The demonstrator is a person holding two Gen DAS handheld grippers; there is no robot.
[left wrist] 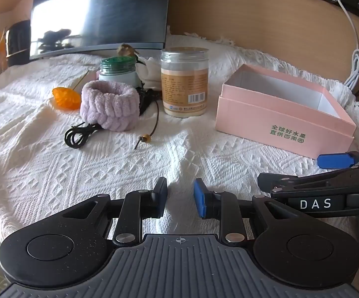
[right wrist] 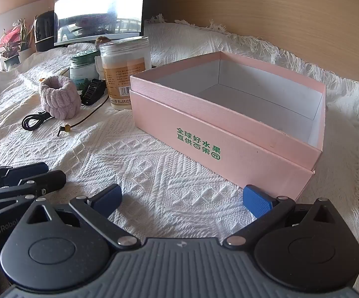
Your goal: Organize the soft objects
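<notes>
Both grippers hover empty over the white cloth (left wrist: 105, 168) — the left gripper (left wrist: 180, 196) narrowly parted, the right gripper (right wrist: 181, 200) spread wide; the fluffy lilac wristbands (left wrist: 110, 105) sit stacked beside the jars, well apart from the pink box (right wrist: 229, 134); I'd pinch the top band's rim, avoiding the black cord (left wrist: 77, 135) beneath.

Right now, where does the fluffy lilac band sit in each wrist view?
Left wrist: lilac band, left of centre, standing on the white cloth.
Right wrist: lilac band, far left, smaller.
Shared landmark: the clear jar, to the band's right in both.
</notes>
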